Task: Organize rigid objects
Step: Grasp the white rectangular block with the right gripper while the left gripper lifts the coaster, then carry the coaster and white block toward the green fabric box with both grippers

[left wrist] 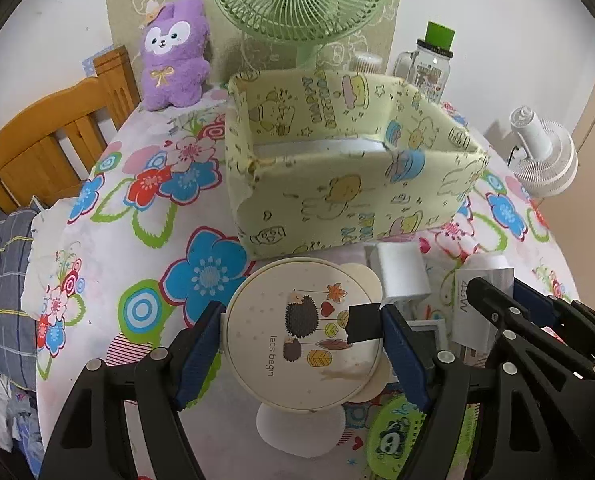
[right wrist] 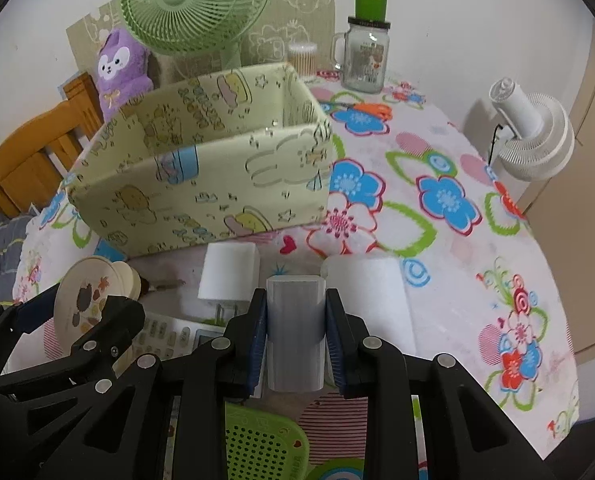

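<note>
A desk (right wrist: 449, 240) covered by a white cloth printed with bright blue, red and green flowers is shown from two wrist cameras. At its middle stands a large open pale-yellow storage box with cartoon animal print (left wrist: 337, 184), apparently fabric over card; something flat and white is glimpsed at its bottom in the left view. Behind it are ranged a green table fan (left wrist: 301, 0), a purple plush rabbit (left wrist: 173, 52), a glass mug-jar with a green lid (right wrist: 367, 52), and, to the right, a small white fan (right wrist: 529, 136).

In front of the box, a round cream mirror with a hedgehog picture on a white stand (left wrist: 301, 332) is bracketed by the left tongs (left wrist: 301, 340), whose blue pads appear closed against its rim. A translucent grey rectangular plastic case (right wrist: 295, 332) is gripped between the pads of the right tongs (right wrist: 295, 320), closed on its sides. A white plug adapter (right wrist: 227, 276), a white roll (right wrist: 371, 292) and a white keypad remote (right wrist: 169, 336) lie nearby on the desk.

The step in hand is judged to be the pick-up. Next, each item would need to be lifted clear and carried over the box wall before release.
</note>
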`<act>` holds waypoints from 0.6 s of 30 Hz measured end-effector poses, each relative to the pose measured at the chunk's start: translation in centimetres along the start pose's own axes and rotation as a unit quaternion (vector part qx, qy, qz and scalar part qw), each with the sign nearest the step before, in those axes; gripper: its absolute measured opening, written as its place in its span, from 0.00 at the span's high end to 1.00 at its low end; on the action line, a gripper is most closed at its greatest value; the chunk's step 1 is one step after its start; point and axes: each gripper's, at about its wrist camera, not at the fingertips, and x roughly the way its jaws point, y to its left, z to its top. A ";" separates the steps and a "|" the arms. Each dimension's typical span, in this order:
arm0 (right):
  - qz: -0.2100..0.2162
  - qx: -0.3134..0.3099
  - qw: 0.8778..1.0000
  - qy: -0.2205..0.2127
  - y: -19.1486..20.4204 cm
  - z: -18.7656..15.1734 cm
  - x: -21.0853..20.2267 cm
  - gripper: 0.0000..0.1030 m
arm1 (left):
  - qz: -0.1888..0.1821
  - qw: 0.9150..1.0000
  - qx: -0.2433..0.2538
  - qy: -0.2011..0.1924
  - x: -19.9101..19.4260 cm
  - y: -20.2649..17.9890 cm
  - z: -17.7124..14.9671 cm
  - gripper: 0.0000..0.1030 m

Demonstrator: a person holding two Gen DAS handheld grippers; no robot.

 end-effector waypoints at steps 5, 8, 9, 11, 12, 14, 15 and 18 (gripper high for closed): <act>0.000 0.002 1.000 -0.014 0.0 0.9 -1.6 0.71 | 0.002 1.000 0.000 -0.007 -1.3 -0.2 0.7 0.23; 0.000 0.001 1.000 -0.022 0.2 1.5 -2.6 0.71 | 0.010 1.000 -0.003 -0.010 -2.2 -0.2 1.3 0.23; 0.000 0.000 1.000 -0.025 0.3 1.8 -2.9 0.71 | 0.011 1.000 -0.004 -0.010 -2.5 -0.1 1.5 0.23; 0.000 0.002 1.000 -0.031 0.4 2.3 -3.7 0.71 | 0.011 1.000 -0.008 -0.013 -3.2 0.0 1.9 0.23; 0.000 0.002 0.999 -0.033 0.4 2.5 -4.0 0.71 | 0.011 1.000 -0.009 -0.014 -3.5 0.0 2.1 0.23; -0.001 0.002 0.999 -0.039 0.6 3.0 -4.9 0.71 | 0.013 1.000 -0.009 -0.018 -4.2 0.0 2.5 0.23; 0.000 0.002 0.999 -0.041 0.6 3.2 -5.2 0.71 | 0.014 1.000 -0.008 -0.020 -4.6 0.0 2.7 0.23; -0.002 0.002 0.999 -0.046 0.7 3.8 -6.2 0.71 | 0.018 0.999 -0.006 -0.027 -5.7 -0.1 3.3 0.23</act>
